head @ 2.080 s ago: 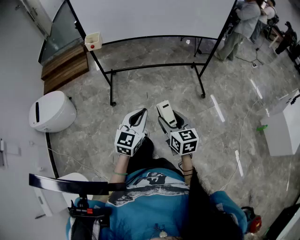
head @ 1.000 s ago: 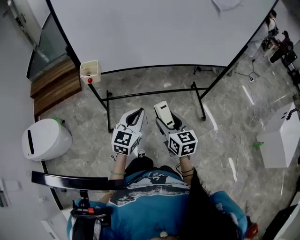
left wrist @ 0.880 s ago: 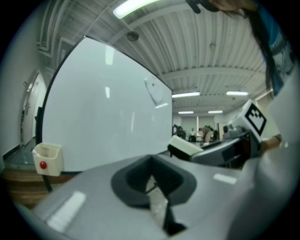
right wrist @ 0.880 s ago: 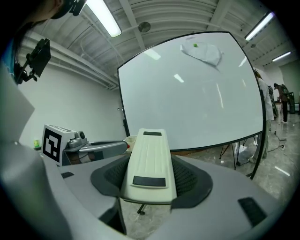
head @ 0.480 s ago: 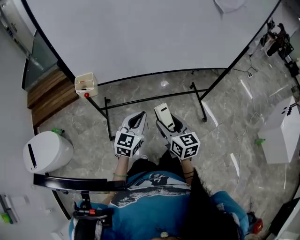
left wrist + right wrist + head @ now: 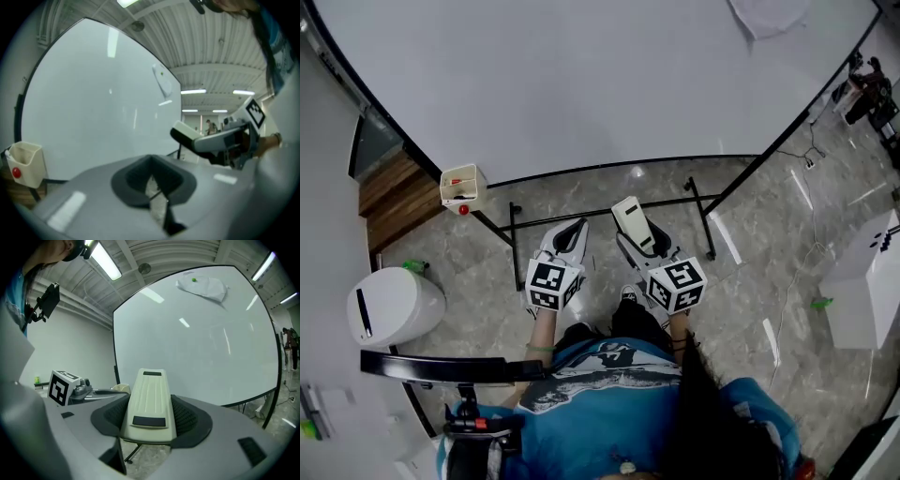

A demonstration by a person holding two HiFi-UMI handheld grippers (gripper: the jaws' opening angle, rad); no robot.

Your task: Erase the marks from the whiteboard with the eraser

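The whiteboard (image 6: 581, 84) fills the top of the head view, and I make out no marks on it. A pale cloth-like patch (image 6: 769, 14) with a green dot hangs near its upper right corner (image 6: 202, 287). My right gripper (image 6: 636, 234) is shut on the cream eraser (image 6: 628, 220), which sticks out past the jaws toward the board (image 6: 149, 401). My left gripper (image 6: 570, 239) hovers beside it, shut with nothing held (image 6: 153, 183). Both are short of the board, above the floor. In the left gripper view the eraser (image 6: 185, 132) shows at the right.
A cream holder (image 6: 459, 186) with a red knob hangs at the board's lower left corner (image 6: 26, 164). The black stand rails (image 6: 600, 211) cross just under the grippers. A white rounded bin (image 6: 394, 305) sits left, a white table (image 6: 862, 291) right, wooden steps (image 6: 389, 202) far left.
The view has closed in on the whiteboard, which now fills far more of the head view. Both grippers keep the same pose, the eraser still held.
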